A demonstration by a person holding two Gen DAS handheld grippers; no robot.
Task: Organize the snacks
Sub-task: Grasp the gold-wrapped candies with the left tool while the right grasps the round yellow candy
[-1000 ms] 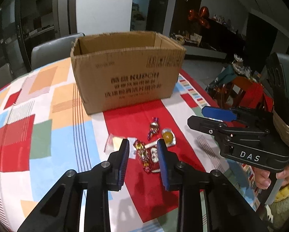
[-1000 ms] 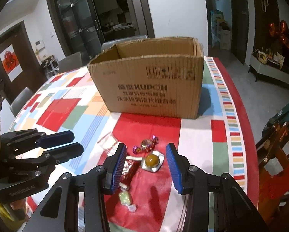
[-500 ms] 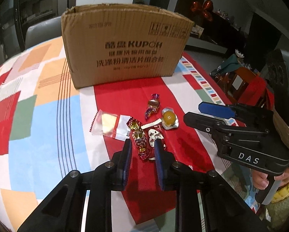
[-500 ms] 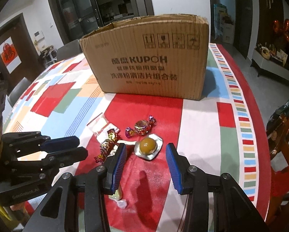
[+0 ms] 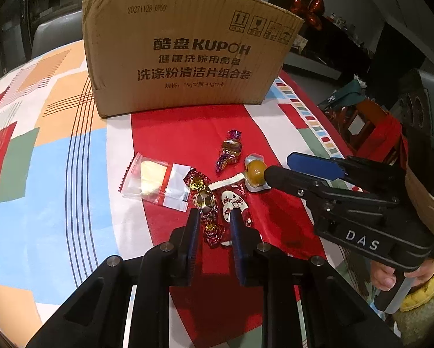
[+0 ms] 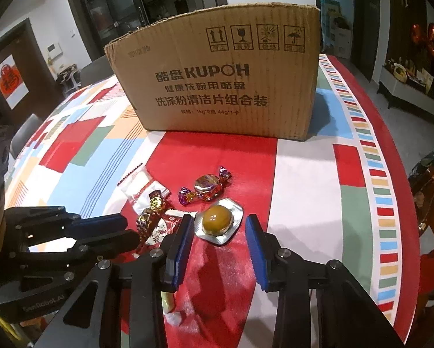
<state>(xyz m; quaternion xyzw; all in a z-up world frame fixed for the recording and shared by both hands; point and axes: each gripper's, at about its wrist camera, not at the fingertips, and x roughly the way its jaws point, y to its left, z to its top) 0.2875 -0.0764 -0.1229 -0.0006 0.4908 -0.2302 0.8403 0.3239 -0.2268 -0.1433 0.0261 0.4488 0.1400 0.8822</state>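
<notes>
Several wrapped snacks lie on the red patch of the tablecloth in front of a brown cardboard box [image 5: 185, 49] [image 6: 225, 78]. My left gripper [image 5: 212, 220] is low over a red-and-gold twisted candy [image 5: 206, 200], its jaws narrowed around the candy's near end, with a gap still showing. My right gripper [image 6: 219, 226] is open, its jaws on either side of a round amber jelly in a foil cup [image 6: 218, 220] [image 5: 256, 172]. A purple-gold twisted candy [image 6: 206, 187] [image 5: 230, 149], a red sweet with white label [image 5: 235, 203] and a clear packet with a pale biscuit [image 5: 151, 179] lie beside them.
The round table has a colourful patchwork cloth [image 5: 42, 150] with a striped border at the right edge [image 6: 376, 179]. A small pale wrapped sweet [image 6: 170, 307] lies under my right gripper. Chairs and dark furniture stand around the table.
Both grippers have moved forward and down towards the snacks. The left jaws have narrowed around the red-and-gold candy. The right jaws now flank the amber jelly.
</notes>
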